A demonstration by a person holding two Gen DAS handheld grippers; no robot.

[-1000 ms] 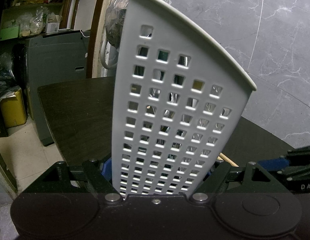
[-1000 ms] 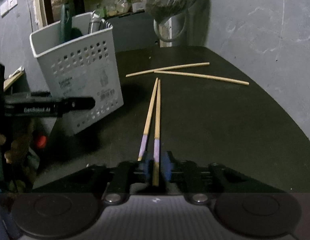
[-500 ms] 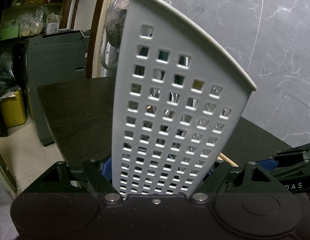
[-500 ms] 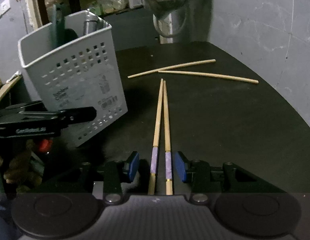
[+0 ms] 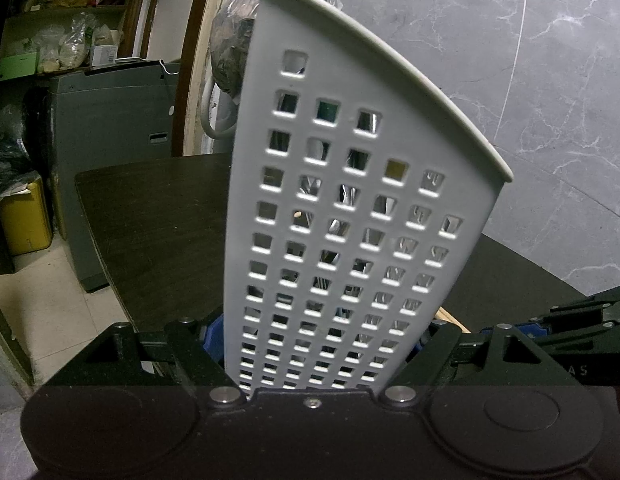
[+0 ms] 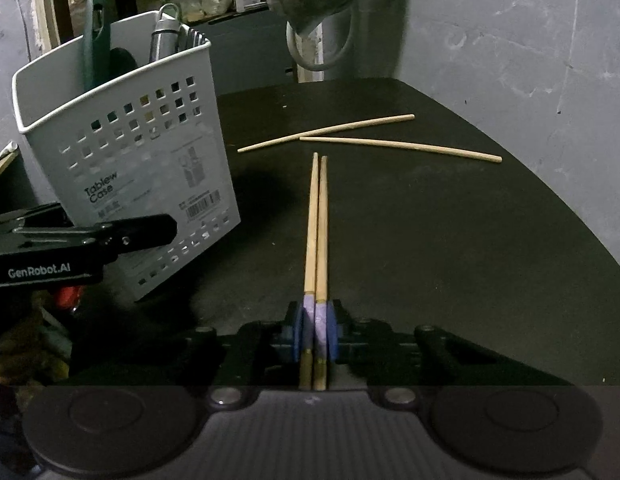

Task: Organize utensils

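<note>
Right wrist view: dark table [image 6: 449, 248] by grey marbled wall [image 6: 509, 40]; right gripper [image 6: 314, 334] pinching chopsticks [image 6: 317, 240].

On the table [image 6: 449, 248], the utensil caddy [image 6: 126, 168] stands at left with utensil handles [image 6: 94, 40] in it. Paired chopsticks [image 6: 317, 224] lie right of it; two loose chopsticks [image 6: 393, 144] lie behind those.

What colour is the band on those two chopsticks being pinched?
Pale purple band on light wood chopsticks, clearest in the right wrist view.

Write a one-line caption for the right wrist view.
Right gripper clamps a purple-banded chopstick pair beside the white utensil basket; two plain chopsticks lie beyond.
</note>
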